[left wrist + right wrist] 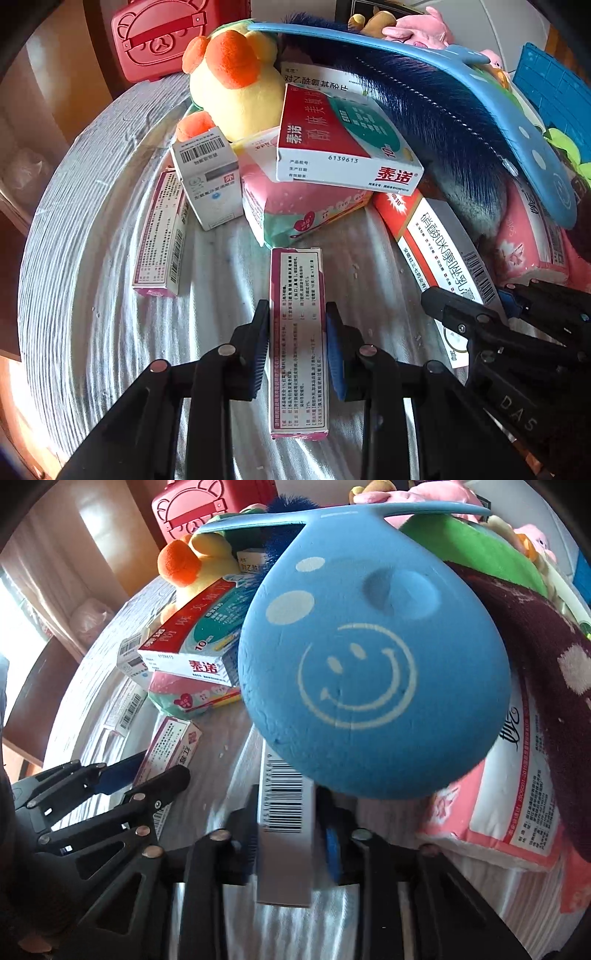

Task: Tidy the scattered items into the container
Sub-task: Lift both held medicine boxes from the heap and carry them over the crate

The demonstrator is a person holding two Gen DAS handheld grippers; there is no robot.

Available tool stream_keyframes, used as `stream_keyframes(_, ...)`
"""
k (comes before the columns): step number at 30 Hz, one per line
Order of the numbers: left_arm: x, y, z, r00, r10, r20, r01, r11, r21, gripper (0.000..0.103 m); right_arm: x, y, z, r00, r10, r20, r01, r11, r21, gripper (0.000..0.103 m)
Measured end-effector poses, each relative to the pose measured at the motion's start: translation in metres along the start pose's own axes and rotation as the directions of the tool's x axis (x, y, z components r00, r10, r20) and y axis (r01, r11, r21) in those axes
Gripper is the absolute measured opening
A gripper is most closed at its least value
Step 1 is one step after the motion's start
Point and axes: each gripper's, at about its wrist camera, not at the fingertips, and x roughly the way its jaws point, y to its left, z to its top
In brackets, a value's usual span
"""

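**Both grippers clamped on cartons inside the grey container**

Left wrist view: The left gripper (297,345) points steeply down into the grey ribbed container (62,229). Its jaws pinch a narrow pink-edged carton (297,332) by the long sides, blue pads against both faces. The carton lies lengthwise on the container floor. A second pink-edged carton (160,236) leans against the left wall. Just beyond stand a small white box (208,181), a pink tissue pack (295,210) and, resting on that pack, a red-and-white medicine box (343,144). A yellow plush duck (236,85) sits at the back. A blue brush (443,96) with dark bristles arches over the right side. The right gripper (495,306) enters from the right, over a long red-and-white carton (439,251).

Right wrist view: The right gripper (290,843) has its jaws closed on the barcoded end of that long carton (286,812). The brush's smiley-faced head (369,672) fills the centre, above the carton. A maroon spotted sock (535,672) drapes over a second pink tissue pack (509,805), right. The left gripper (147,775) appears at the left edge.
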Motion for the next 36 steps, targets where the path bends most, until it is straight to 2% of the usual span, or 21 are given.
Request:
stream_keyframes(9, -0.046, -0.011, -0.01, 0.998, 0.034, 0.061, -0.032, 0.999, -0.034, 0.028, -0.034, -0.007, -0.024, 0.997, 0.075, -0.023, -0.075, 0.997, -0.017, 0.023)
stream_keyframes(16, -0.101, -0.006, -0.01, 0.989, 0.029, 0.143, -0.024, 0.999, -0.037, 0.028, -0.095, 0.006, -0.031, 0.993, 0.109, 0.051, -0.106, 0.992, -0.066, 0.023)
stream_keyframes(24, -0.169, -0.003, -0.003, 0.965, -0.022, 0.261, 0.023, 1.0, 0.002, 0.028, -0.169, 0.037, -0.021, 0.979, 0.05, 0.196, -0.041, 0.998, -0.051, 0.023)
stream_keyframes(28, -0.204, -0.015, 0.001, 0.944, -0.049, 0.327, 0.039, 0.999, 0.038, 0.028, -0.205, 0.051, -0.018, 0.962, 0.014, 0.272, -0.004, 0.999, -0.038, 0.023)
stream_keyframes(36, -0.251, -0.071, 0.016, 0.902, -0.117, 0.415, 0.07, 0.989, 0.127, 0.028, -0.288, 0.021, -0.02, 0.912, -0.061, 0.406, 0.066, 0.998, 0.002, 0.023)
